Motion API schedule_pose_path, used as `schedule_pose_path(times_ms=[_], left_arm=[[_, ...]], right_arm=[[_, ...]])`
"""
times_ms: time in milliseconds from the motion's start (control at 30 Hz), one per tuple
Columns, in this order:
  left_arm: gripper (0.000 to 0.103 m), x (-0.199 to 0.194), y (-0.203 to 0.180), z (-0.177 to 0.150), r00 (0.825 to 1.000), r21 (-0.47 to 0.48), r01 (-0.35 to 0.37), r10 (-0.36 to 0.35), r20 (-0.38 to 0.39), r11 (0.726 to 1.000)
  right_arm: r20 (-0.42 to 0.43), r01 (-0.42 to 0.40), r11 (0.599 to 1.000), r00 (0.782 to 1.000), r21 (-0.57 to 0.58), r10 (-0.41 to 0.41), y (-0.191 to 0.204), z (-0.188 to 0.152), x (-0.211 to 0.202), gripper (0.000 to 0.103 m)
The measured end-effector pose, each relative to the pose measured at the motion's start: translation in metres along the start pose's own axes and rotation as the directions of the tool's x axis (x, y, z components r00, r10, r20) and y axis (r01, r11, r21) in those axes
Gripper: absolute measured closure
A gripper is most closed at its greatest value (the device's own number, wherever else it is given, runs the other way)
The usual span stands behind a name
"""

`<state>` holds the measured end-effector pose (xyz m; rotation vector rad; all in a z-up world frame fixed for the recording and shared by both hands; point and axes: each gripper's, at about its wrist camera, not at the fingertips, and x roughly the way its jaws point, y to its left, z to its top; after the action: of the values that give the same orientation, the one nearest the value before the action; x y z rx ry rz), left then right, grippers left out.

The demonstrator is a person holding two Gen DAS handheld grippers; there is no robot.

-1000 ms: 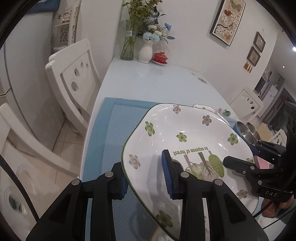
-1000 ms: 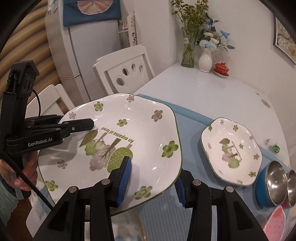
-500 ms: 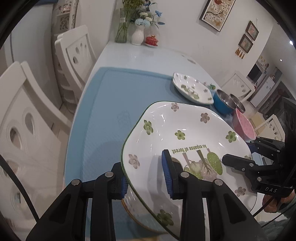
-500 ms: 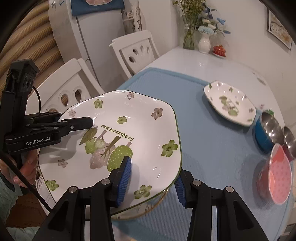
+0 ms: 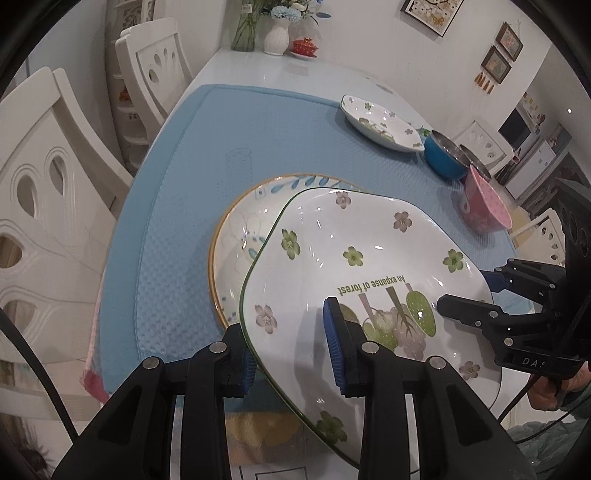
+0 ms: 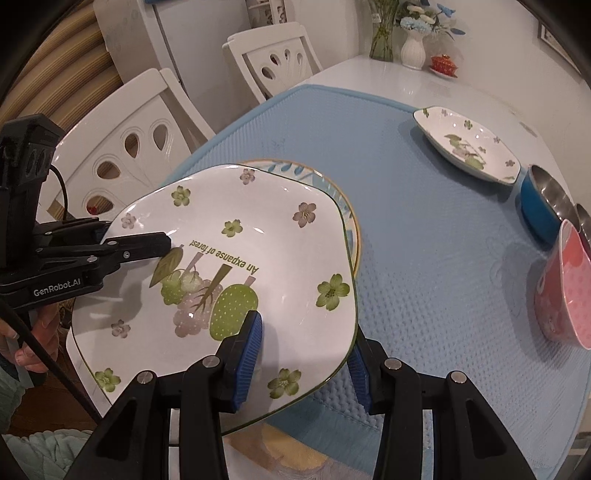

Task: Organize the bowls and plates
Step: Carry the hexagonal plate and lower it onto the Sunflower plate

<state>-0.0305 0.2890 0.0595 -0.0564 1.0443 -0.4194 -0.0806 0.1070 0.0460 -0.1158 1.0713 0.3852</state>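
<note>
I hold a big white plate with green and pink flowers in both of my grippers. My left gripper is closed on the plate's near left edge, with one blue pad on top of the plate and one under it. The pad underneath is mostly hidden by the plate. My right gripper is closed on the plate's other side the same way, one pad on top and one below the rim.

The plate hangs over a round plate with an orange rim and blue leaves. That round plate lies on the blue mat that covers the worktop. My plate hides most of it, so I see only its far and left parts. I cannot tell if the two plates touch.

Farther back on the mat lies a smaller flower dish. Just beside it stands a blue bowl with a shiny metal inside. A pink bowl with dots stands tilted near the blue one, and its right side is cut off in the right wrist view. Something dark and shiny peeks out between these two bowls, but I cannot make out what it is.

At the far end of the worktop stand a white vase with flowers and a small red pot. White chairs stand along the left side.
</note>
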Motion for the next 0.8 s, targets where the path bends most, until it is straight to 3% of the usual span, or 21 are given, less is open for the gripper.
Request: schedule_pose_path(times_ms=[500,667,800], left_arm=[[0.075,0.014,0.005,-0.001,0.997,0.013,-0.073,0.073,-0.011,0.997],[0.074,0.019,0.009,0.008,0.997,-0.016,-0.076,0.075,-0.025,0.997],[0.072,0.024,0.001,0.014,0.99,0.029,-0.137,0.138,-0.038,0.99]], right_arm=[[-0.043,0.101,0.993,0.994,-0.055,-0.103,0.013,0.008,0.02,0.06],[-0.061,0.106,0.994,0.992,-0.042,-0.108,0.013,0.01,0.021,0.06],[-0.092,0.088,0.996,0.992,-0.004,-0.088,0.008,0.013,0.024,0.06]])
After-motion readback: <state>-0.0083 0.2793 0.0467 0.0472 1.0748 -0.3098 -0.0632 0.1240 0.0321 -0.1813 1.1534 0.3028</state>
